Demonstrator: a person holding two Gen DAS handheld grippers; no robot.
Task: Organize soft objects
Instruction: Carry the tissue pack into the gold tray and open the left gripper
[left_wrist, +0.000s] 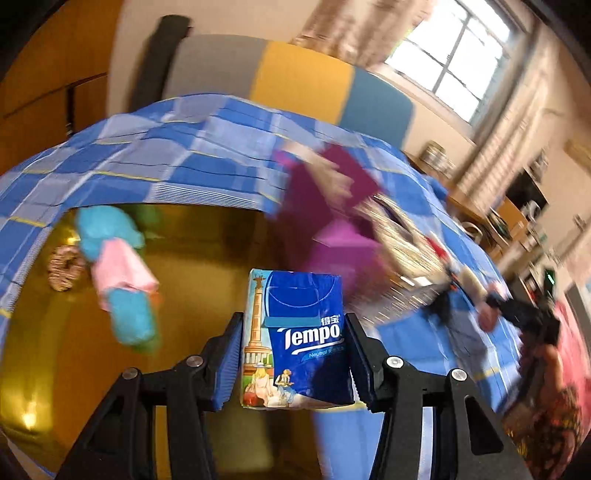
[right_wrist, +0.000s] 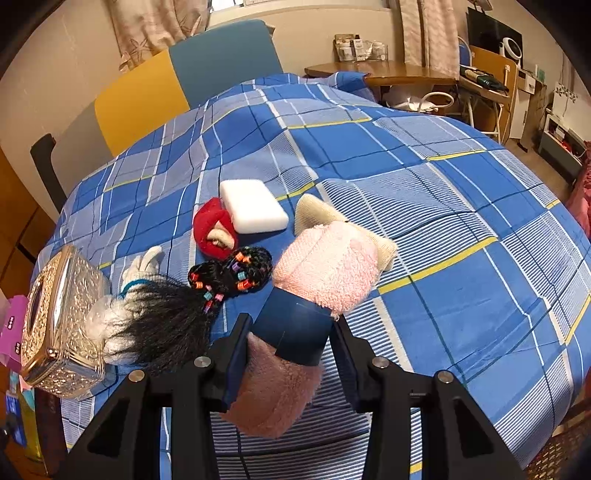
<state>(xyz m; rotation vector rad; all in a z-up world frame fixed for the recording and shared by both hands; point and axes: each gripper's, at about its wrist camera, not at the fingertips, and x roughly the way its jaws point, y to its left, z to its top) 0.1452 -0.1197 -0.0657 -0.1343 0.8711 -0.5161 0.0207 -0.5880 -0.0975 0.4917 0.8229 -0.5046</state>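
My left gripper (left_wrist: 293, 354) is shut on a blue Tempo tissue pack (left_wrist: 295, 339), held upright above a yellow bin (left_wrist: 207, 258) beside the bed. In the bin lie a blue-and-pink plush (left_wrist: 118, 273) and a doughnut-shaped toy (left_wrist: 66, 267). My right gripper (right_wrist: 291, 350) is over the blue plaid bed (right_wrist: 424, 184) with a navy-and-pink fuzzy item (right_wrist: 288, 354) between its fingers, the left pad touching it. Ahead lie a pink towel (right_wrist: 328, 266), a white sponge (right_wrist: 253, 210), a red scrunchie (right_wrist: 214, 229), a black beaded hair piece (right_wrist: 232, 273) and a white glove (right_wrist: 142, 264).
An ornate gold tissue box (right_wrist: 59, 325) stands at the bed's left edge, with a purple pack (left_wrist: 332, 221) next to it. A grey, yellow and teal headboard (right_wrist: 177, 85) is behind. A wooden table (right_wrist: 380, 72) and shelves stand at the far right.
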